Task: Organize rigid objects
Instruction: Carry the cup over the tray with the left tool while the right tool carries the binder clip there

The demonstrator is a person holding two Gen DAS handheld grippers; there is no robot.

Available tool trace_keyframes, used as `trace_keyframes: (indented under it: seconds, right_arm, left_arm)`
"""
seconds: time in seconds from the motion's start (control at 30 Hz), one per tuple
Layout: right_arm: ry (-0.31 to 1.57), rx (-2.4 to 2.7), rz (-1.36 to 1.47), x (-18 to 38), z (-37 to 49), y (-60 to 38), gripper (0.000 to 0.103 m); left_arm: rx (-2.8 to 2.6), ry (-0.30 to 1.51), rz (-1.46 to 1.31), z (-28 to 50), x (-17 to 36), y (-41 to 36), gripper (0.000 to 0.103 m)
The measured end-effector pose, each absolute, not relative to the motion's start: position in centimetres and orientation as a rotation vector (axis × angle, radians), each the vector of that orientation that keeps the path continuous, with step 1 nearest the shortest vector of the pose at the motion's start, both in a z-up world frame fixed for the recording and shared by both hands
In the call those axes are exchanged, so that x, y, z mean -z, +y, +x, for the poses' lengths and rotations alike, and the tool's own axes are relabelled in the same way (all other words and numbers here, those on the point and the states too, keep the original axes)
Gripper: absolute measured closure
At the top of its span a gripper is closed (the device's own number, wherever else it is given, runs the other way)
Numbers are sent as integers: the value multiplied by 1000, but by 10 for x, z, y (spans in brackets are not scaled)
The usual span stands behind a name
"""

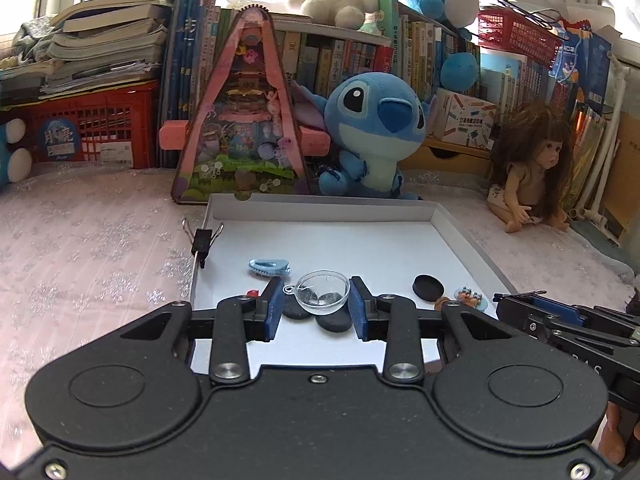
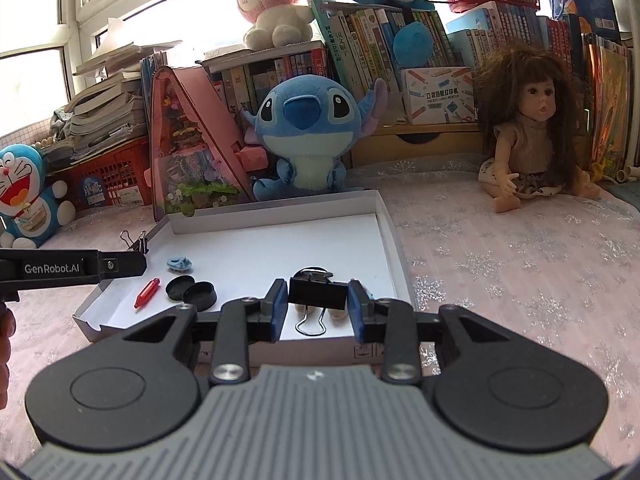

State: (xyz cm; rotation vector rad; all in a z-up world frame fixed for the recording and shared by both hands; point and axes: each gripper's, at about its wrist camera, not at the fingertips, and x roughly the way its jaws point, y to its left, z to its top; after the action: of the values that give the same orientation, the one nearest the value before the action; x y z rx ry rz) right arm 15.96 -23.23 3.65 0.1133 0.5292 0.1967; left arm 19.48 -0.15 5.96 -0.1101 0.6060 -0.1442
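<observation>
Small rigid objects lie scattered in a shallow white box lid on a pale lace-covered surface, and two of them are off the lid floor, held in the fingers. That puts the task, as I judge it, in mid-carry: each piece has been picked and neither is set down.

Going left to right in the left wrist view: a black binder clip is clipped on the lid's left wall; just right of it lies a light blue hair clip; nearer, a bit of a red piece shows behind the left finger. The left gripper has its fingers clamped on a clear glass bowl, one blue pad against each side, above two dark flat discs. Further right sit a black round cap and a small figured charm near the lid's right wall.

In the right wrist view, the right gripper has its fingers closed on a second, larger black binder clip, its wire handle hanging toward the camera, over the lid's near right corner.

Where sorted pieces belong is not shown. The next move, I judge, calls for choosing a bare patch of lid, lowering each piece until it rests, then parting the fingers. The bowl needs a level, gentle set-down, since glass can roll or chip.
</observation>
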Motion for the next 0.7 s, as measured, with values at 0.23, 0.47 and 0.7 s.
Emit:
trace_keyframes:
  seconds: [0.23,0.47,0.7]
  right_arm:
    - [648,-230,180,-48,214,-243,66]
    - [712,-201,247,-46,258,-254,66]
    - [715,-196,228,-31,277,-254,66]
  left_arm:
    - [192,673,-132,250,-71,7,71]
    - [145,704,-136,288,-56,17,71]
    - [104,732,-155,316,-37,28,71]
